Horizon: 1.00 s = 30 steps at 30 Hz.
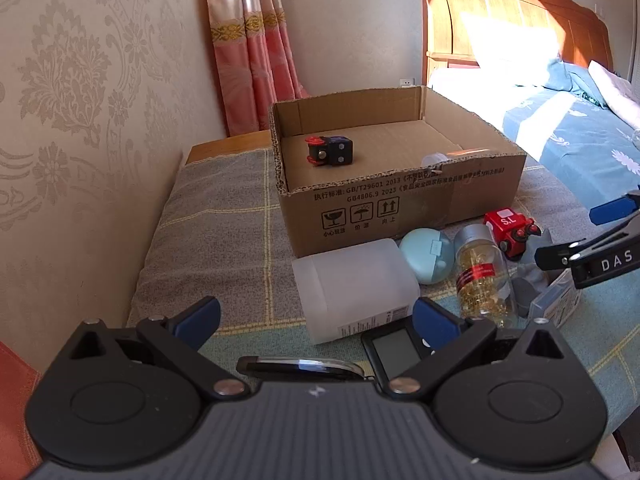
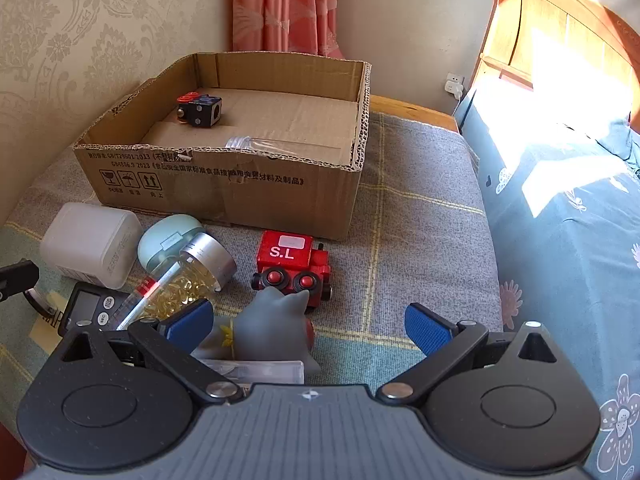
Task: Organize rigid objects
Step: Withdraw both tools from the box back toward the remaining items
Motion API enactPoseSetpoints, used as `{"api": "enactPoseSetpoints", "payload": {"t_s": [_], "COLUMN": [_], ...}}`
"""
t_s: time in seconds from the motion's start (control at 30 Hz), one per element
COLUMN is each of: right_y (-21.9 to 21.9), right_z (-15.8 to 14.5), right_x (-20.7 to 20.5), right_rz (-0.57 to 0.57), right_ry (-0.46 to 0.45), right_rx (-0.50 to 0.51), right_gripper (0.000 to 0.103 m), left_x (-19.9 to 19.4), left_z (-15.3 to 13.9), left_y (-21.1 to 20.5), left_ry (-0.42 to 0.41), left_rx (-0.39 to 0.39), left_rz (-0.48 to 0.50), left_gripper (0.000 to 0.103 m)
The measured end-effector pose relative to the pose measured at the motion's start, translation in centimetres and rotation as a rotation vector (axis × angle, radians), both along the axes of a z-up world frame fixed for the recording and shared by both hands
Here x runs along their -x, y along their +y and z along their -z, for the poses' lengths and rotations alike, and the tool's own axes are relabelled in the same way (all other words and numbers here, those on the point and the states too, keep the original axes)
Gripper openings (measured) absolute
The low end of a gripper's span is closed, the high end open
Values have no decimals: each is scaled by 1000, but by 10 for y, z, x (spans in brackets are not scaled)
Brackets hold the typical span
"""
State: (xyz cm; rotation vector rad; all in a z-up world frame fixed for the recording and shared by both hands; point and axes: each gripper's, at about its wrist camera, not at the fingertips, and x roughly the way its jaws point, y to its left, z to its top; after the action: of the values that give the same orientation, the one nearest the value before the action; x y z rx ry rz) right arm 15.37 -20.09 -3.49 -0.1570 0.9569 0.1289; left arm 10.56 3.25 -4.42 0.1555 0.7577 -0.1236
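So the cardboard box is the anchor here, sitting open-topped on a grey plaid cloth over a low table next to a bed with a blue floral cover. Inside the box, toward its left rear corner, there's a small dark blue block toy with red wheels, and a clear plastic bottle lies on its side just behind the box's front wall. Everything else is lined up in front of the box: furthest left is a frosted white plastic container, then a pale mint-green round case right beside it, then a jar of golden capsules with a silver lid lying tipped over and touching the green case. Nearer than those, a black digital timer lies flat. Further right, a red toy train marked "S.L" stands just in front of the box's front wall, and a grey rubbery cat-like figure sits right in front of the train. The left gripper hovers over the white container and the timer, jaws spread wide with nothing in them. The right gripper hangs low over the grey figure, jaws also wide apart and holding nothing, its left blue pad just beside the figure.
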Motion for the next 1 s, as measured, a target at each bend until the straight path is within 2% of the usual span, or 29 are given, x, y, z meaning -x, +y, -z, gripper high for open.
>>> {"api": "enactPoseSetpoints", "payload": {"t_s": [0.4, 0.5, 0.7, 0.83, 0.9, 1.0], "right_y": [-18, -13, 14, 20, 13, 9], "right_z": [1, 1, 18, 39, 41, 40], "right_x": [45, 62, 90, 89, 87, 84], "right_rz": [14, -28, -128, -113, -96, -112], "right_ry": [24, 29, 48, 85, 82, 79], "right_rx": [-32, -54, -15, 13, -30, -24], "right_gripper": [103, 103, 103, 103, 103, 103], "left_x": [10, 12, 21, 25, 26, 24], "left_z": [1, 3, 12, 20, 26, 39], "left_y": [-2, -1, 4, 10, 14, 23], "left_ry": [-1, 3, 29, 57, 67, 95], "left_rx": [-3, -5, 23, 50, 52, 76], "left_rz": [14, 20, 48, 56, 50, 34], "left_gripper": [102, 102, 102, 102, 102, 102]}}
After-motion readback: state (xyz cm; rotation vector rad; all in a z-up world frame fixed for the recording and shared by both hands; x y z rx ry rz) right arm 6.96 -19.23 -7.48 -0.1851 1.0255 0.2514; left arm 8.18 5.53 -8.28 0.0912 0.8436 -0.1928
